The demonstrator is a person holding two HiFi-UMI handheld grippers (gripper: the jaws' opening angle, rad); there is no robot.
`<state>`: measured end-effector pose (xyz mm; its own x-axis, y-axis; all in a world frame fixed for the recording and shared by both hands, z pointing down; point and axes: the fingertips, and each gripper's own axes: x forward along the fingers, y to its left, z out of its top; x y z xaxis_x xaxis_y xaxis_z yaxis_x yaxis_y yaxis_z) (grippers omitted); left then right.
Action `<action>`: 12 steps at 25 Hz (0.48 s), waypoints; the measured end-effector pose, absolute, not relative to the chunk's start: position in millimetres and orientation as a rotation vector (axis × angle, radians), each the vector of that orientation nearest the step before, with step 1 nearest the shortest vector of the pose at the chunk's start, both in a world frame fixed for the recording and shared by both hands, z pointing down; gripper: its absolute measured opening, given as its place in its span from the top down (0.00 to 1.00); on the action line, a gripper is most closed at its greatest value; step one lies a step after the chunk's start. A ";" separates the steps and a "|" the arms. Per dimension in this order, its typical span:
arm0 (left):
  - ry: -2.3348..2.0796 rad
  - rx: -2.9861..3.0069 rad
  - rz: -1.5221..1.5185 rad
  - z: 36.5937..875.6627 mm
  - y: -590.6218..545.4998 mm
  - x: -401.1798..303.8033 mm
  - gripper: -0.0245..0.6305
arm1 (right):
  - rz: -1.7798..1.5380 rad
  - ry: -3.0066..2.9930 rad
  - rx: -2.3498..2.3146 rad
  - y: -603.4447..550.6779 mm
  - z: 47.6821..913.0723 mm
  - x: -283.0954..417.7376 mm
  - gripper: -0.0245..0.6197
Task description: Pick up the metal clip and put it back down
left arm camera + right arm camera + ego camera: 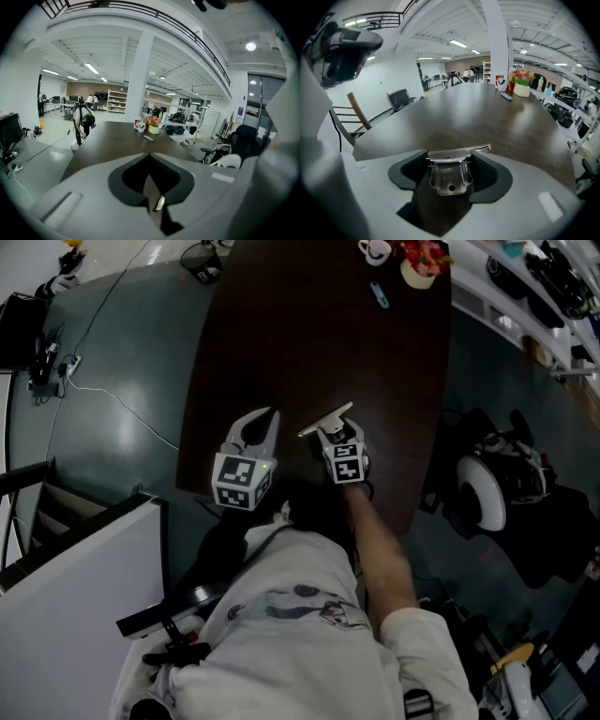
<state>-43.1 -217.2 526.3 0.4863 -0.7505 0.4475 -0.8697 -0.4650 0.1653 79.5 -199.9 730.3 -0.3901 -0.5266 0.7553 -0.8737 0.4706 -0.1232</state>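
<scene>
The metal clip, a shiny wide bulldog clip, is held in my right gripper just above the near end of the dark brown table. In the right gripper view the clip sits between the dark pads, which press on its sides, and its flat bar lies across the fingertips of my right gripper. My left gripper hangs beside it to the left, over the table's near edge. Its fingertips meet in the left gripper view, and nothing is held.
At the table's far end stand a white mug and a pot of flowers, with a blue pen lying nearer. A white-backed chair stands right of the table. Grey floor with cables lies to the left.
</scene>
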 end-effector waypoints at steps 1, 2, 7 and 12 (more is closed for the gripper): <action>-1.344 2.360 0.460 532.8 -215.6 -42.0 0.96 | 0.688 -2.067 1.154 -198.5 731.5 80.0 0.52; -1.334 2.354 0.474 539.3 -213.7 -41.1 0.96 | 0.690 -2.064 1.152 -196.9 732.7 80.2 0.52; -1.287 2.311 0.529 567.0 -203.9 -37.8 0.96 | 0.694 -2.053 1.144 -189.1 738.1 82.1 0.52; -1.258 2.259 0.571 589.0 -195.3 -37.8 0.96 | 0.680 -2.031 1.119 -182.3 743.9 86.0 0.52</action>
<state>-37.8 -195.3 589.0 0.4880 -0.6602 0.5709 -0.8644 -0.4560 0.2116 86.0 -182.3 743.9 -0.3739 -0.4936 0.7852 -0.8669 0.4868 -0.1067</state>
